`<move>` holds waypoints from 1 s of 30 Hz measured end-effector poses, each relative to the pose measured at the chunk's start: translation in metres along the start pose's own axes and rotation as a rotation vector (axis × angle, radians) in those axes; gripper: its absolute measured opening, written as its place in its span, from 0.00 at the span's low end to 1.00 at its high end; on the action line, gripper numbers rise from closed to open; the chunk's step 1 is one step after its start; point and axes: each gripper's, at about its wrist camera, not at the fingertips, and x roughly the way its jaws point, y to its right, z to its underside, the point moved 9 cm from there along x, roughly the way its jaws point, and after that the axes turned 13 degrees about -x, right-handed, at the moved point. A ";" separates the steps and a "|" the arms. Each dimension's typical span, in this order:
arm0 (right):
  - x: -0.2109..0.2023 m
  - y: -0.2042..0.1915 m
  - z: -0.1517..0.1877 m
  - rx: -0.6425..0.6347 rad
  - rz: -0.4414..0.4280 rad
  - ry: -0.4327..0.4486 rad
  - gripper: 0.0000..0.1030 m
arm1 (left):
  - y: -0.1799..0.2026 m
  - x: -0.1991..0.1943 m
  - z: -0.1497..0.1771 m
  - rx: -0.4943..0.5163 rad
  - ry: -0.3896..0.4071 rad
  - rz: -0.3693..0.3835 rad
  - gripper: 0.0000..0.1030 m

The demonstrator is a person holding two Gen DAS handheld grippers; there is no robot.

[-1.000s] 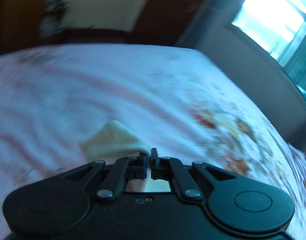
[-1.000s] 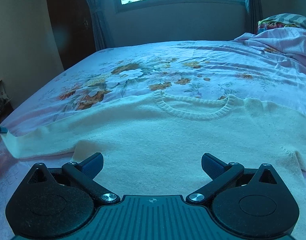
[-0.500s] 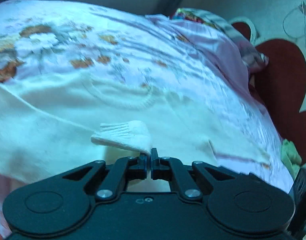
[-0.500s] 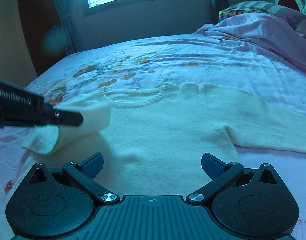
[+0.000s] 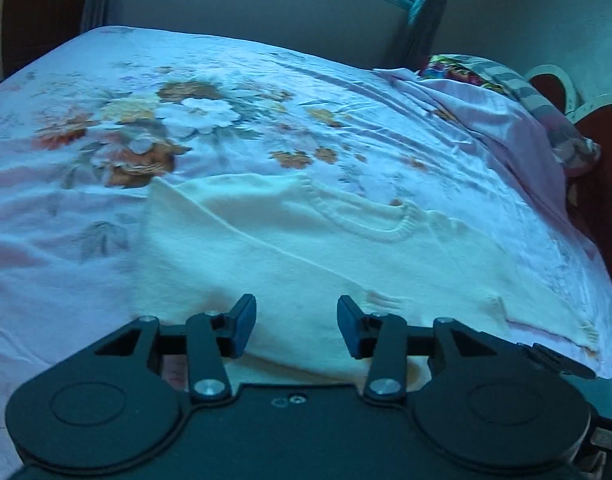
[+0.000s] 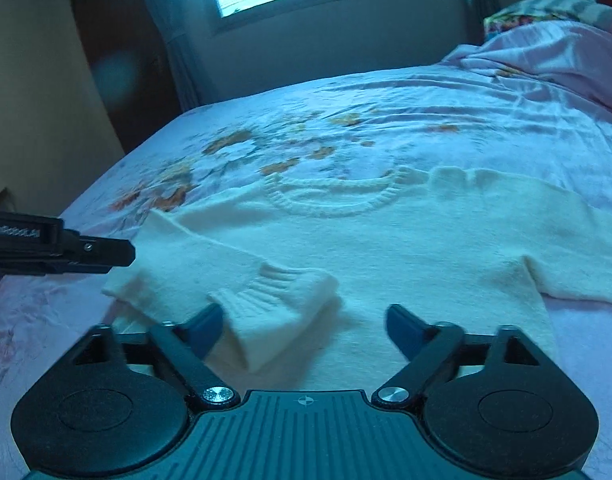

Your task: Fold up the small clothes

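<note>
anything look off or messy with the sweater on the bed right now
Nothing looks damaged or spilled. The cream sweater lies flat on the floral bedsheet. One sleeve is folded across the body, its ribbed cuff slightly crumpled and askew; the other sleeve lies spread out, not yet folded.
</note>
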 end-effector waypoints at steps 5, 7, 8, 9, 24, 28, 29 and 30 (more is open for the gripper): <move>0.030 -0.032 0.003 -0.079 0.009 -0.050 0.64 | -0.032 0.001 0.002 -0.046 0.004 -0.051 0.40; 0.041 -0.036 0.006 -0.128 0.050 -0.060 0.64 | -0.036 0.002 0.005 -0.058 -0.001 -0.052 0.41; 0.044 -0.035 0.006 -0.127 0.056 -0.057 0.56 | -0.038 0.004 0.007 -0.060 -0.003 -0.050 0.41; 0.045 -0.032 0.004 -0.101 0.054 -0.052 0.36 | -0.038 0.006 0.008 -0.059 -0.004 -0.051 0.41; -0.020 0.075 0.046 0.303 -0.015 -0.042 0.13 | -0.011 0.039 0.037 0.001 -0.037 -0.052 0.41; -0.003 0.075 0.035 0.367 -0.080 -0.045 0.61 | -0.014 0.033 0.033 -0.004 -0.026 -0.057 0.41; 0.001 0.074 0.033 0.377 -0.091 -0.043 0.61 | -0.015 0.031 0.032 -0.008 -0.021 -0.059 0.41; 0.004 0.073 0.031 0.377 -0.082 -0.042 0.60 | -0.016 0.030 0.031 -0.010 -0.019 -0.062 0.41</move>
